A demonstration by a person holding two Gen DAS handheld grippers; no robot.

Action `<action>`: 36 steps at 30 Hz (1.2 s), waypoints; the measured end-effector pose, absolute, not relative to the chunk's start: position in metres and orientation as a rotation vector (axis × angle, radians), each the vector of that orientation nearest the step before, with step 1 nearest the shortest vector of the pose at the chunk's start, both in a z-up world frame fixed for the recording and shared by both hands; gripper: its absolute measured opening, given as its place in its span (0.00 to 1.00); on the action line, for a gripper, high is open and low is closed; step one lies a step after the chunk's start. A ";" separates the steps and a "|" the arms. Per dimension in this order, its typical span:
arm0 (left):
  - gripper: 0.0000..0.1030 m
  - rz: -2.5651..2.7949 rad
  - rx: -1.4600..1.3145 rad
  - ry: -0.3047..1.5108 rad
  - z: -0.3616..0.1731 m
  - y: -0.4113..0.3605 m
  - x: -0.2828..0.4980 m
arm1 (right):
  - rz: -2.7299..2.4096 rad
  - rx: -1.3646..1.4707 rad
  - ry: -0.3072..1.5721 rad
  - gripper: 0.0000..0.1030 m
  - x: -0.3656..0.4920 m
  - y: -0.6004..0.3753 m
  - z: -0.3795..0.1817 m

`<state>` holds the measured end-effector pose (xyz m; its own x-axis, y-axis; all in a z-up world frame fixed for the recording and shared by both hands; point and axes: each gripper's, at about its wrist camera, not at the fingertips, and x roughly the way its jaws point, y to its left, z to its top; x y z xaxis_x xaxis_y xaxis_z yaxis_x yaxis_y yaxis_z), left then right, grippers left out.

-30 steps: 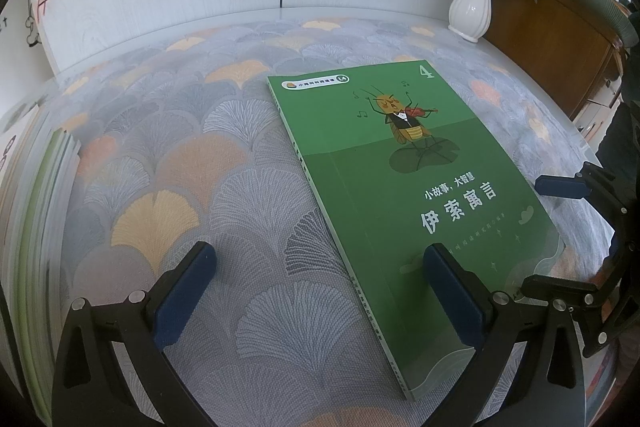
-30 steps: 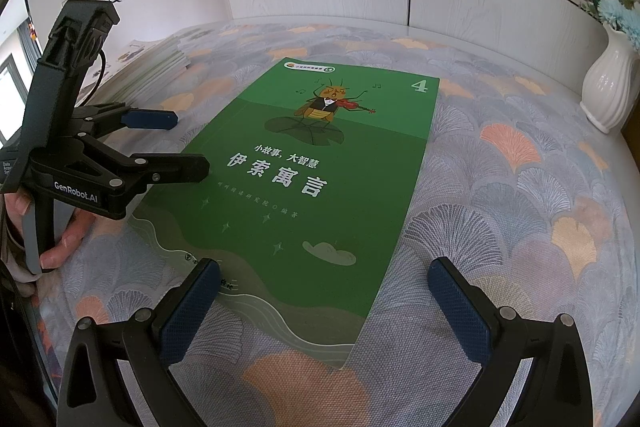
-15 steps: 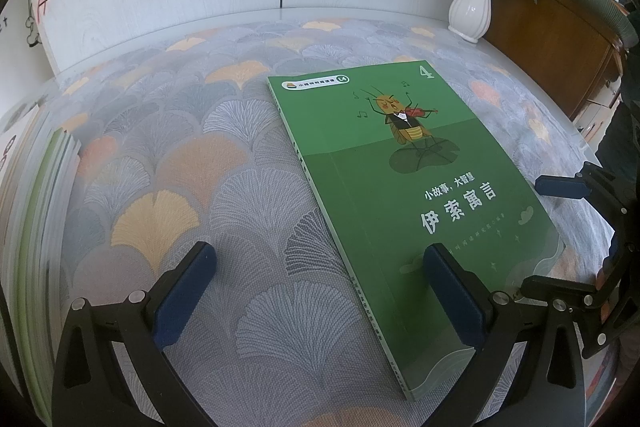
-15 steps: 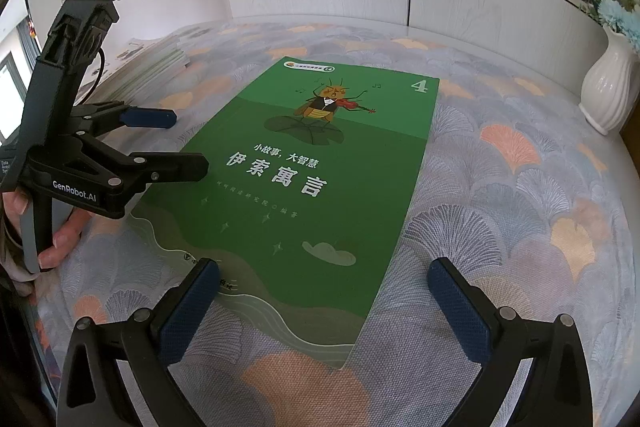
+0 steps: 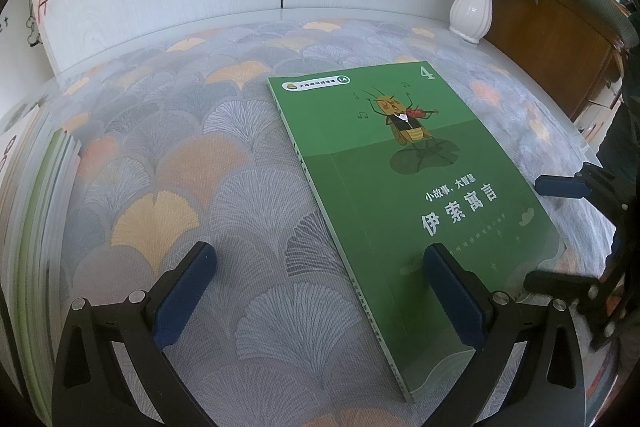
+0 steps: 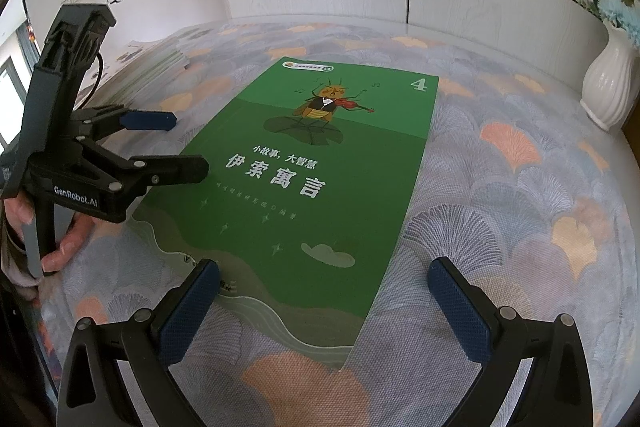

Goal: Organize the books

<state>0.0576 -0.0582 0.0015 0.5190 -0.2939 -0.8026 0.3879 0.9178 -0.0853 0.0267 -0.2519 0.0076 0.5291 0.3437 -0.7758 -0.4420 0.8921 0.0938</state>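
One green book point(image 6: 316, 179) lies flat on the ginkgo-print tablecloth point(image 5: 168, 187). Left gripper point(image 5: 320, 295) and right gripper point(image 6: 324, 307) both wide open, empty. Possibly a book stack point(image 6: 148, 63) far left.

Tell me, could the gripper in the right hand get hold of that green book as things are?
Probably yes. The right gripper is open and empty, and the green book lies flat on the patterned tablecloth just ahead with its near edge bare. The left gripper, also open, waits at the book's spine side.

Glossy paper book cover point(image 5: 400, 187), patterned tablecloth point(image 5: 180, 187), glazed white vase point(image 5: 472, 7), wooden cabinet point(image 5: 560, 43)
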 end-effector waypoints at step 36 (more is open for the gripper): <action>0.22 -0.437 -0.054 1.186 0.015 -0.039 0.115 | 0.866 0.483 1.213 0.13 0.114 -0.316 -0.022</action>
<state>0.1150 -0.0391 0.0146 0.3023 -0.3578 -0.8835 0.3017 0.9151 -0.2674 0.1137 -0.3156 -0.0224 0.0986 0.7906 -0.6043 -0.3149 0.6009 0.7347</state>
